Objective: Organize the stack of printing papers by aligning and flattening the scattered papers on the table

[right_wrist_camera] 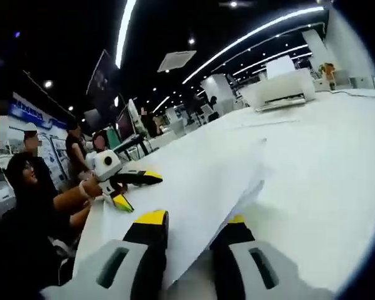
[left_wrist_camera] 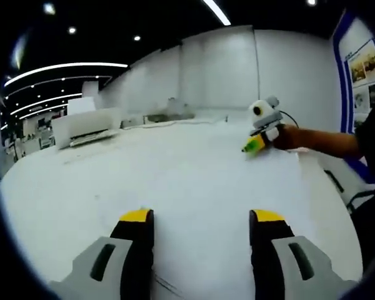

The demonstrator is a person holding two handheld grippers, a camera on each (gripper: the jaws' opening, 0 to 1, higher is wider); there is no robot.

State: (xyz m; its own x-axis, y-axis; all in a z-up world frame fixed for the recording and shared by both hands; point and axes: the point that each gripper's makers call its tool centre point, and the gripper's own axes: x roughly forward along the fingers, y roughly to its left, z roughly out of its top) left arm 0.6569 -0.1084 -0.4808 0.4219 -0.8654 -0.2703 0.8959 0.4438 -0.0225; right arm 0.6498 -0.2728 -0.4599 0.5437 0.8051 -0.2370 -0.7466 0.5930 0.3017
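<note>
The step in hand looks like gathering: the right gripper [right_wrist_camera: 190,228] is closing its jaws on the near edge of the papers [right_wrist_camera: 206,175], which rise from the bottom centre of the right gripper view toward the middle of the frame. The top sheet is lying over the right jaw and a lower sheet's corner is sticking out at centre right, so the stack is not yet squared. The papers are resting on the white table [right_wrist_camera: 325,162], which is filling the right half of that view.

In the left gripper view the left gripper [left_wrist_camera: 201,219] is hovering with its jaws spread wide and nothing between them, at the bottom centre of the frame. The papers [left_wrist_camera: 237,187] are lying flat under and ahead of it, running toward the right gripper [left_wrist_camera: 255,144] at centre right, where a hand [left_wrist_camera: 286,136] is holding it low at the far edge. In the right gripper view the left gripper [right_wrist_camera: 128,187] is sitting at centre left, beside the sheets' left edge.

A printer [left_wrist_camera: 84,125] is standing at upper left, well apart from the stack.

Next, I judge, the move calls for pushing the loose edges together from both sides, then pressing the sheets flat without creasing the lifted one.
</note>
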